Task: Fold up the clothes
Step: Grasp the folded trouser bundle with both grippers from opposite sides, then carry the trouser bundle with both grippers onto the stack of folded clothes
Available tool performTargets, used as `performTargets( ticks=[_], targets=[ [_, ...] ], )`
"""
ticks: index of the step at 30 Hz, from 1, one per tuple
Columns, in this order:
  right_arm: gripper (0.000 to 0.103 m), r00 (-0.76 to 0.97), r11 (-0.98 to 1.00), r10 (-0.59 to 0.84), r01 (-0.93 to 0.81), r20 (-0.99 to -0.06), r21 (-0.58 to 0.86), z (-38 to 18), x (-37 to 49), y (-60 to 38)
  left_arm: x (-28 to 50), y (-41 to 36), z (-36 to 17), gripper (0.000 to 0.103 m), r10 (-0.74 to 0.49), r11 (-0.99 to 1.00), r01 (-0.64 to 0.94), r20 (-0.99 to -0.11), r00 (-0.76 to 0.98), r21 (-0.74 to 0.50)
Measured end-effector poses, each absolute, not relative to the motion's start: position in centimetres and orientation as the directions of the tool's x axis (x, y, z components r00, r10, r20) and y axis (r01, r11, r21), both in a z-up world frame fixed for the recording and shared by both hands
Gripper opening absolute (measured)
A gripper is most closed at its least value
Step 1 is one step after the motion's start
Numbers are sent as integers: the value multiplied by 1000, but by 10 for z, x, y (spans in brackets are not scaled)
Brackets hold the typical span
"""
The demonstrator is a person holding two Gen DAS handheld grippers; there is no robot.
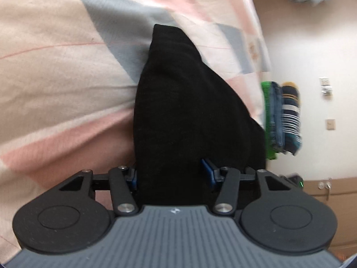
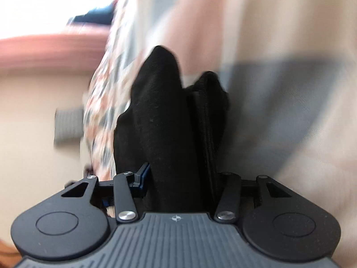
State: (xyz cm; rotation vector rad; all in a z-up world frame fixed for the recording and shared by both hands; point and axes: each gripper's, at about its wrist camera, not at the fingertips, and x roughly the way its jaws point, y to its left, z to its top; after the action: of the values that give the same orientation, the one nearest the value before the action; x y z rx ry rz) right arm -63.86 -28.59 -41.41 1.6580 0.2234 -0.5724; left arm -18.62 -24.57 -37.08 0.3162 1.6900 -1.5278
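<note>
On the patchwork bed cover [image 1: 55, 71], a black garment [image 1: 189, 116] is rising in a bunched peak between both tools. The left gripper [image 1: 173, 174] is pinching it at a partly closed width, and the right gripper [image 2: 180, 178] is clamping another thick fold likewise. Such bulky bites are risking uneven layers slipping out, skewing the fold. Cloth is hiding the fingertips, and blur is smearing the right view.
</note>
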Motion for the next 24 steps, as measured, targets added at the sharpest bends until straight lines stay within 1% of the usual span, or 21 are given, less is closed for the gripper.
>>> performTargets(
  ticks=[3,7,11,17,20,24],
  targets=[
    [43,833,-199,-225,469,-506,861,-394,-639,-274,-189,-259,-344,46,-308,171,708,-720,-622,-685],
    [41,827,-262,-284,420,-486,869,-363,-649,-251,-200,-288,-301,44,-255,84,721,-715,-651,-688],
    [41,778,-297,-426,362,-462,884,-317,-665,-220,-231,-328,-251,44,-196,-57,713,-693,-694,-699],
    [41,640,-298,-653,274,-405,914,-256,-714,-197,-314,-404,-188,44,-120,-268,655,-651,-750,-706],
    [41,535,-289,-759,235,-372,928,-232,-744,-196,-374,-451,-164,44,-75,-379,610,-634,-769,-695],
    [41,375,-250,-878,169,-297,953,-208,-781,-211,-467,-514,-129,45,-16,-516,533,-615,-788,-670]
  ],
)
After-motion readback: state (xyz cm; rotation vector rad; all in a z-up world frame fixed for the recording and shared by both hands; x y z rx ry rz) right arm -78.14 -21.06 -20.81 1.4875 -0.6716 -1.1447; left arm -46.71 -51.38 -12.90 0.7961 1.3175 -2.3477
